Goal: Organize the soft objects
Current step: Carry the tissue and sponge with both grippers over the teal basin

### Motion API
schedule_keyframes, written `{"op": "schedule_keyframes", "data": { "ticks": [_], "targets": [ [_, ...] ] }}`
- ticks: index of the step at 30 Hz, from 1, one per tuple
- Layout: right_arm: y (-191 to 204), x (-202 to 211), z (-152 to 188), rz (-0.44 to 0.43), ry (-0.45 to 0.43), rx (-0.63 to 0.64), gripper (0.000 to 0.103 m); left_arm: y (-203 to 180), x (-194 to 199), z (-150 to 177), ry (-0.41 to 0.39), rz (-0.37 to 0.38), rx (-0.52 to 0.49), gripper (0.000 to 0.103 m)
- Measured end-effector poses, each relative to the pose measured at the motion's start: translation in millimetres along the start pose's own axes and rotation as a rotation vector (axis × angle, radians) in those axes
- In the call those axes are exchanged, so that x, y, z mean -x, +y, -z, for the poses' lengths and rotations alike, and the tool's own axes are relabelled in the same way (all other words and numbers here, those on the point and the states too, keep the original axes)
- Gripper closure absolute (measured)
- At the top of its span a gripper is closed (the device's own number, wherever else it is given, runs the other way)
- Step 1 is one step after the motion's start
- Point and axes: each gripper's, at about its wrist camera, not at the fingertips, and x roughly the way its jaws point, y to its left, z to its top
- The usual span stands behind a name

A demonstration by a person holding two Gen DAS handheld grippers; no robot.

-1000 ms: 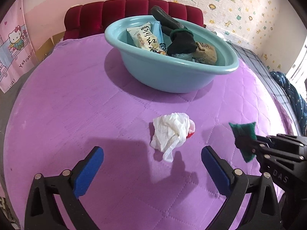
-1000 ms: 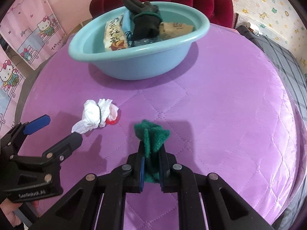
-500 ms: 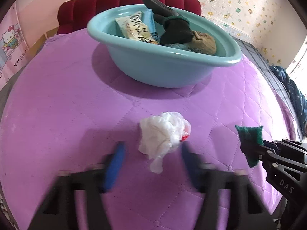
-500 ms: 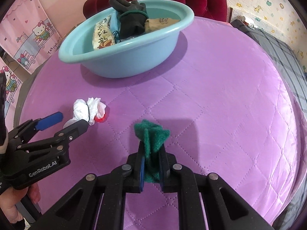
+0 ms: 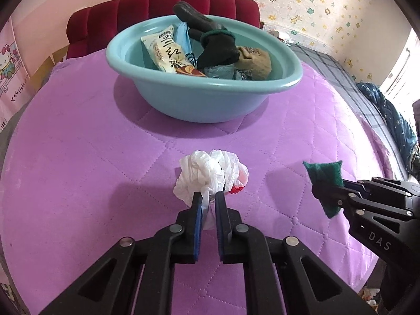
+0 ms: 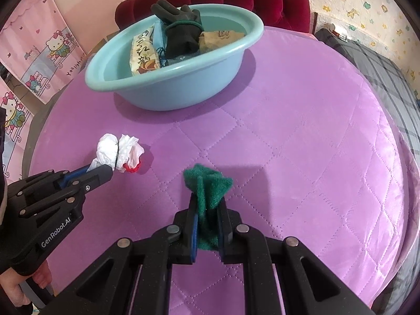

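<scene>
Purple quilted fabric (image 5: 78,157) covers the round surface that carries everything; whether it is a bed or a padded counter is hard to tell through the fisheye lens. A teal plastic basin (image 5: 199,99) sits on it toward the far side, in front of a dark red tufted headboard (image 5: 147,8). Inside the basin lie a black glove (image 5: 215,44), a printed snack packet (image 5: 168,50), a light blue item (image 5: 183,35) tucked behind the packet and a tan pouch (image 5: 254,60).

Nearer, well apart from the basin, a crumpled white plastic bag (image 5: 207,176) with a patch of red at its right edge rests on the fabric. The left gripper (image 5: 208,202) has its blue-lined fingers (image 5: 197,210) brought almost together, pinching the near tail of the bag between them. In the right wrist view the same gripper (image 6: 102,173) comes in from the left, its tips at the bag (image 6: 118,152), and a person's hand (image 6: 15,286) holds its handle at the lower left edge.

The right gripper (image 6: 208,207) keeps its fingers pressed on a dark green scouring pad (image 6: 207,186), which stands folded upward out of the grip. From the left wrist view this pad (image 5: 325,181) shows to the right of the bag, apart from it, clamped in the black frame of the right gripper (image 5: 328,197).

Pink cartoon-cat posters (image 6: 39,52) hang on the left wall, and star-patterned wallpaper (image 5: 315,0) covers the right one.
</scene>
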Motion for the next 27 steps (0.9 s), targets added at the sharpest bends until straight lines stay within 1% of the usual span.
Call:
{"op": "schedule_keyframes", "data": {
  "ticks": [5, 14, 21, 27],
  "targets": [
    [3.5, 10.9, -1.8, -0.002, -0.009, 0.011, 0.092, -1.3, 11.8, -0.2, 0.001, 0.013, -0.006, 0.093],
    [11.4, 30.2, -9.0, -0.008, -0.006, 0.027, 0.092, -1.9, 34.2, -6.2, -0.012, 0.005, -0.038, 0.093],
    [17.9, 49.1, -22.4, -0.005, -0.007, 0.039, 0.092, -1.8, 63.8, -17.1, -0.036, 0.015, -0.044, 0.093],
    [23.2, 72.4, -40.2, -0.005, -0.045, 0.071, 0.092, -3.0, 86.6, -33.5, -0.062, 0.022, -0.056, 0.093]
  ]
}}
